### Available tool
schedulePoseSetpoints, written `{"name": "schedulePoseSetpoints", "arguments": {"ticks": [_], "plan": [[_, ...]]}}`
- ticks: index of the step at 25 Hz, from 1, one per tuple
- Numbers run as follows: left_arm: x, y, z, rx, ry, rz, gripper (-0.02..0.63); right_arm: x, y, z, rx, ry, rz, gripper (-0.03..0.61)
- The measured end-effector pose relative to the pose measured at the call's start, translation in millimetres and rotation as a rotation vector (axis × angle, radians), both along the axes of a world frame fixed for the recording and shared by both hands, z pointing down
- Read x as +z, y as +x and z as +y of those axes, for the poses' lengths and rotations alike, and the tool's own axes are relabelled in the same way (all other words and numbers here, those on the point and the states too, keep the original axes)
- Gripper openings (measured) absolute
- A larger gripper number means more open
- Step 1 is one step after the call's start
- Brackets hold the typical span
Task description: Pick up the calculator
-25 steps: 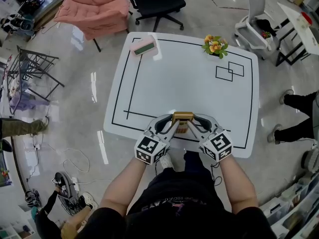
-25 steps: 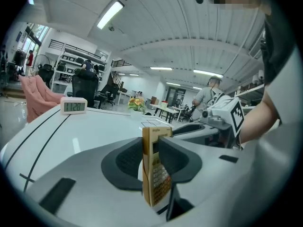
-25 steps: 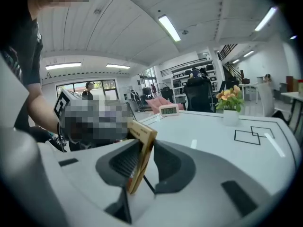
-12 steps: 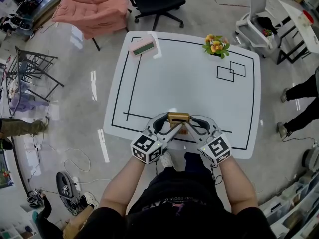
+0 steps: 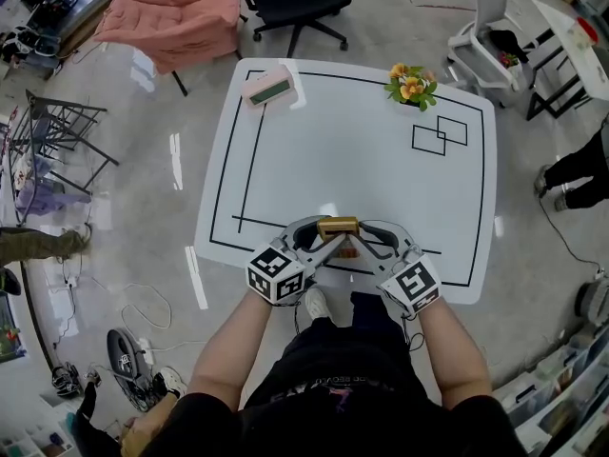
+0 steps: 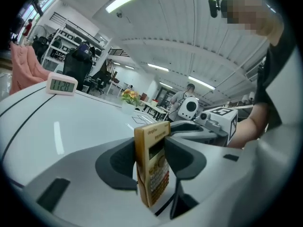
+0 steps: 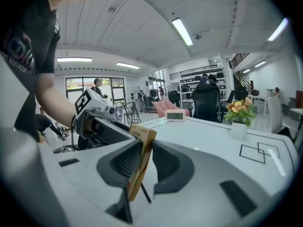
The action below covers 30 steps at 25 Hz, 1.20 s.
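While the left tongs [image 5: 322, 240] are closing, I see the gold calculator [image 5: 338, 227] standing on edge between their two pads. Both pads look to be against it, one at its back and one at its keyed face. My right tongs [image 5: 362, 241] come in from the other side and sit partway shut, clamped on the same calculator, which leans slantwise in that grip. From the head view, the two sets of tongs meet tip to tip over the near edge of the white table [image 5: 362, 169], with the calculator between them. I cannot tell whether its lower end clears the tabletop. Well apart, at the far side of the table, a pink clock [image 5: 267, 88] sits at the left corner and a small flower pot [image 5: 411, 86] toward the right.
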State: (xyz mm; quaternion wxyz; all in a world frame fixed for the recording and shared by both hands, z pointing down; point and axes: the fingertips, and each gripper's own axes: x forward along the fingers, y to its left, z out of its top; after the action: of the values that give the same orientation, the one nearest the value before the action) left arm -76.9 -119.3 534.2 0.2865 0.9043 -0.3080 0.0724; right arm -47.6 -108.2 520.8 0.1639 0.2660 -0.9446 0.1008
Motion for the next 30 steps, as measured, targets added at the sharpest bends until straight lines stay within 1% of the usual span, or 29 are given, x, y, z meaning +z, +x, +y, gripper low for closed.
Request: {"name": "schedulePoseSetpoints", "arguments": {"ticks": [2,5,10,14,17,22,24,26,30], "plan": [[1,1,0,-0.011,-0.030,0.027,0.174,2,3,-3,0.016,-0.019,-0.014,0.080],[1,2,1,-0.014,-0.065,0.053,0.141,5,8,-7,0.042,-0.054,-0.025,0.080],[-3,10,6,0.003,-0.059,0.040,0.082,6,13,-14,0.095,-0.091,-0.058,0.069],[-8,12,7,-0.012,-0.037,0.022,0.080,3,13,-16,0.112,-0.092,-0.074,0.068],[-16,10,8,-0.026,-0.022,0.025,0.078,-5,13,-16,0.126,-0.082,-0.091,0.067],[-31,-1,11,-0.078,-0.007,0.048,0.078,-22,19,-17,0.214,-0.083,-0.158,0.067],[-41,-6,14,-0.101,-0.001,0.069,0.078,-30,23,-15,0.246,-0.072,-0.165,0.050],[-53,-12,18,-0.125,0.013,0.080,0.078,-37,26,-11,0.274,-0.056,-0.160,0.003],[-72,-28,29,-0.191,0.044,0.058,0.078,-50,24,8,0.292,-0.023,-0.135,0.002]]}}
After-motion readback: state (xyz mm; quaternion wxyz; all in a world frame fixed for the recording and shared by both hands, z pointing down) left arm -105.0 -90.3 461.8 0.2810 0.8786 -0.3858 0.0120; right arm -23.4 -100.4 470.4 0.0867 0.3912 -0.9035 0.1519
